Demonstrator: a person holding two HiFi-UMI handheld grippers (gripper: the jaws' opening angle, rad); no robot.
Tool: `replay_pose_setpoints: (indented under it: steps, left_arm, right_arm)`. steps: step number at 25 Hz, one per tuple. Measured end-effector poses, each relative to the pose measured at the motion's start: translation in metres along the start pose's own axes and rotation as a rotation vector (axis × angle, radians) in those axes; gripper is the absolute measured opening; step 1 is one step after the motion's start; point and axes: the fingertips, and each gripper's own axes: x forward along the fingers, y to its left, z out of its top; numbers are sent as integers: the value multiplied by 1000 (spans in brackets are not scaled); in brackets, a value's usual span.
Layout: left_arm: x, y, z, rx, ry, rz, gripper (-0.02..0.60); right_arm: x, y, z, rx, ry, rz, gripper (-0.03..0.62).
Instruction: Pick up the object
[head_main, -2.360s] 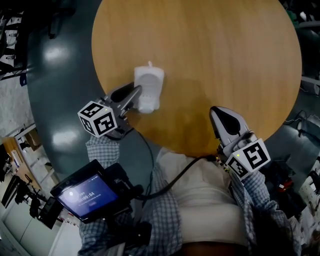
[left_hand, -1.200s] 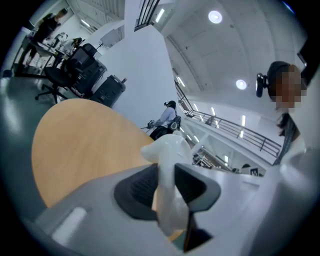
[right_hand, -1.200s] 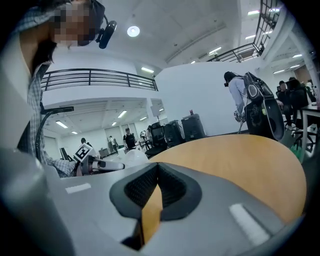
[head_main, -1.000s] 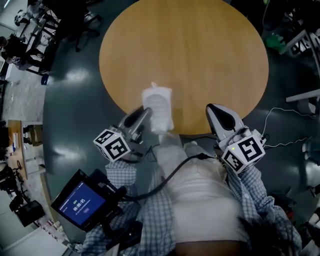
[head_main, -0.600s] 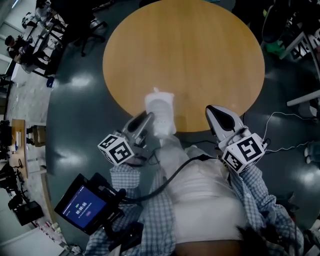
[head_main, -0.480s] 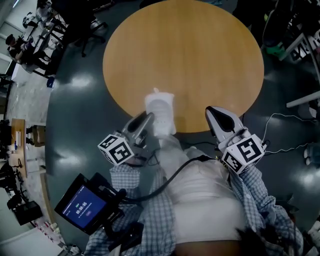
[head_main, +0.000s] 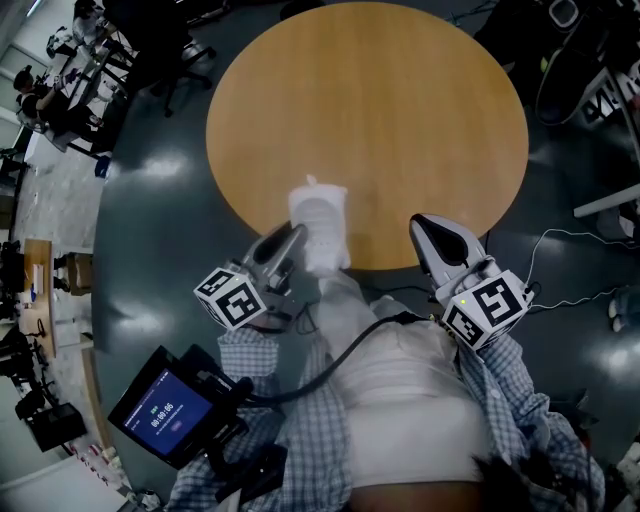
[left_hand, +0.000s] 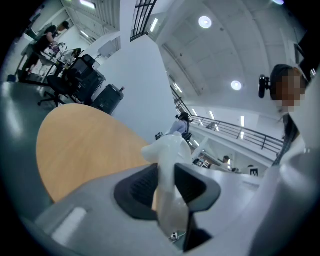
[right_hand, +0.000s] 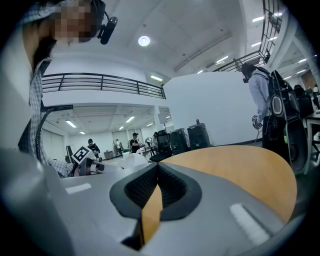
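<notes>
The object is a white soft pouch (head_main: 320, 222) with a small spout at its top. It hangs upright over the near edge of the round wooden table (head_main: 370, 110). My left gripper (head_main: 292, 238) is shut on its lower left side. In the left gripper view the pouch (left_hand: 169, 150) stands pinched between the two dark pads (left_hand: 141, 189), its top rising above them. My right gripper (head_main: 428, 226) hovers at the table's near rim, about a hand's width to the right of the pouch. Its jaws are shut with nothing in them (right_hand: 157, 170).
Dark glossy floor (head_main: 150, 200) surrounds the table. A screen device (head_main: 165, 405) sits at the person's lower left, with a black cable (head_main: 350, 345) running across the body. Floor cables (head_main: 560, 230) lie to the right, and office chairs and desks (head_main: 70, 60) stand far left.
Earlier the pouch lay on the table in the left gripper's grip. It now hangs lifted at the near edge. The last half second shows almost no movement, and the right gripper stays as it was.
</notes>
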Motion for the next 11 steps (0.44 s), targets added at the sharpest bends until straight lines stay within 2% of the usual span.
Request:
replay_pose_setpoints:
  steps: [3,6,11]
  left_arm:
    - [1,-4,1,2,16,13,106]
    - [0,0,0,-1,-2,-7,106]
    - [0,-7,2,4,34,25,106]
  right_arm:
    - [-1,-1,0,2,1,-1,5]
    - [-1,0,0,3,-1,-3,5]
    - [-2,2,-1,3,-1,-4,5]
